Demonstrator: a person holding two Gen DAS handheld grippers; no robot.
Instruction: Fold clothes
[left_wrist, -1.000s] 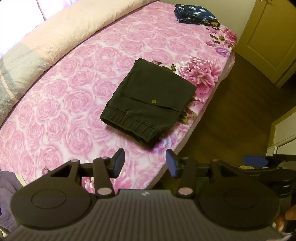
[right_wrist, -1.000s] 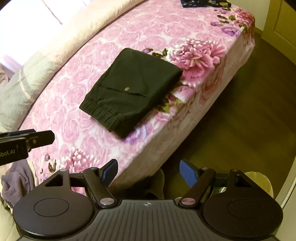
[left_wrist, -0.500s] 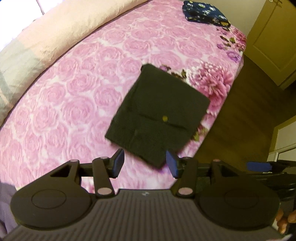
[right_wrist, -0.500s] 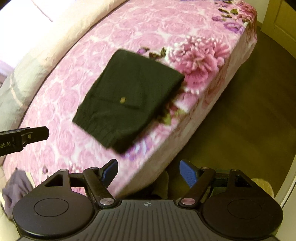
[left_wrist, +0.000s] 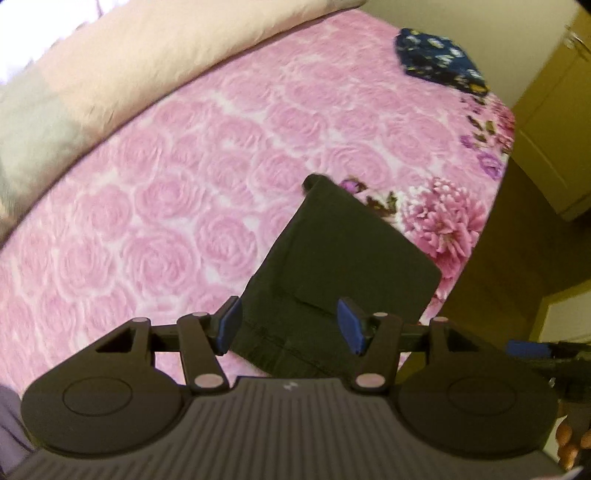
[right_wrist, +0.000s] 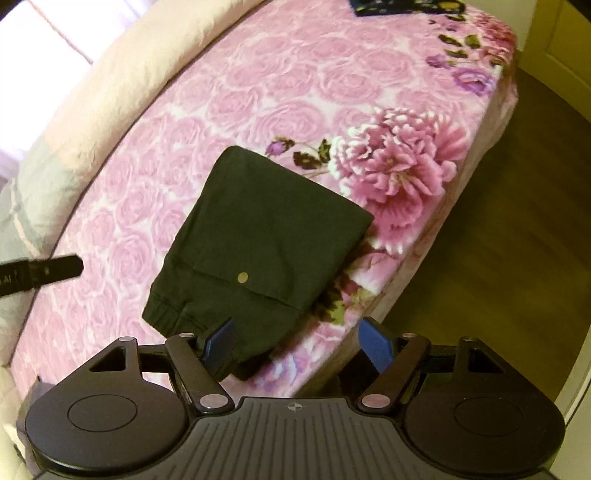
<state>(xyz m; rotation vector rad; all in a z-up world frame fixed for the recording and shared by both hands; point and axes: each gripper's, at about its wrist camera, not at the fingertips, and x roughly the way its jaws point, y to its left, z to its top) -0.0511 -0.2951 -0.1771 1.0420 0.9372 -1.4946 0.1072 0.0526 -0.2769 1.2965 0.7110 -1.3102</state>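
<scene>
Toward nine o'clock, a pale quilt (left_wrist: 147, 85) banks the far side of the bed (left_wrist: 155, 206). At centre the dark trousers (right_wrist: 258, 236) lie folded into a neat block near the bed's edge, so I judge this piece done, with only carrying it off left. My left tongs (left_wrist: 288, 325) have just been opening and hang spread above its cuffed end, nothing pinched; my right tongs (right_wrist: 295, 343) stand spread over its near corner, empty too. At one o'clock a navy floral garment (left_wrist: 439, 61) sits folded. Nothing blocks either approach.
</scene>
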